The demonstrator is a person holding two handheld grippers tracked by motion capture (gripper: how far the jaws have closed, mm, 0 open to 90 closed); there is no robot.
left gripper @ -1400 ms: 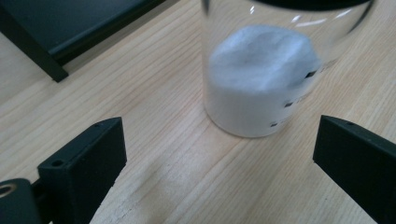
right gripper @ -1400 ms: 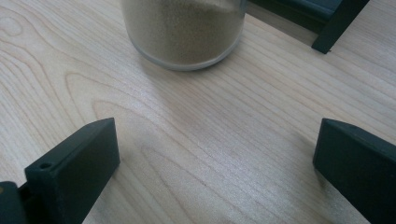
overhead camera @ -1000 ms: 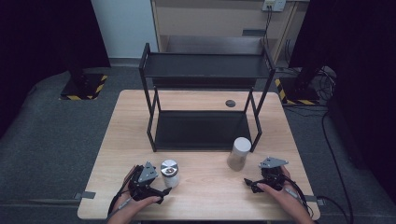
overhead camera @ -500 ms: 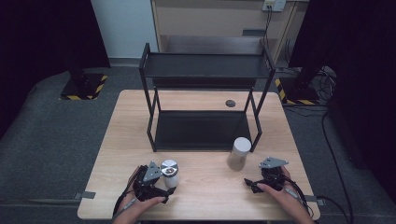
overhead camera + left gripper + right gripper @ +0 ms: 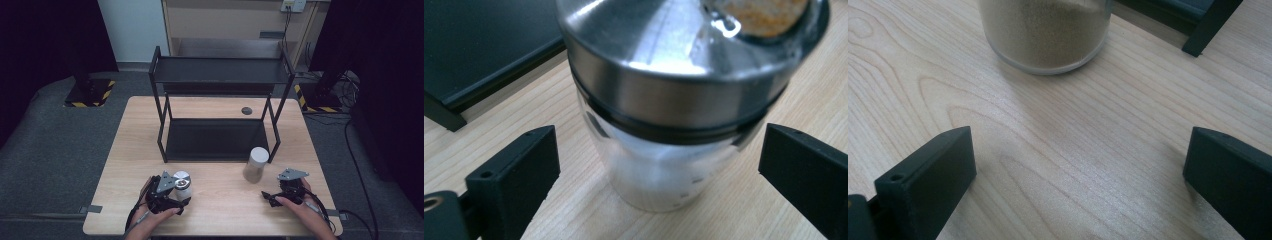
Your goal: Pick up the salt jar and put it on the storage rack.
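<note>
Right now the jar with the shiny metal lid stands upright on the table, close to the front edge and toward the left front corner. It has clear glass sides and looks white inside. My left gripper has its two black jaws wide apart, one on each side of the jar, and I see a gap on both sides, so nothing is squeezing it yet.

I think the lid is the tricky part. It is wider than the glass below, and it is smooth. If I close on the lid, the jaws could slip. If I close with one jaw nearer than the other, that jaw may push the jar first and tip it or slide it toward the front edge. Glass is slippery too, so a weak squeeze could let it drop when I lift.

Just behind the jar is the black shelf rack, in the middle of the table. I could bump its low shelf or a leg if I lift the jar too low.

Over near the right front corner, my right gripper is also wide apart and holds nothing. The jar of brown powder stands just ahead of it, by the rack's front right leg. A careless move there could knock it over.
</note>
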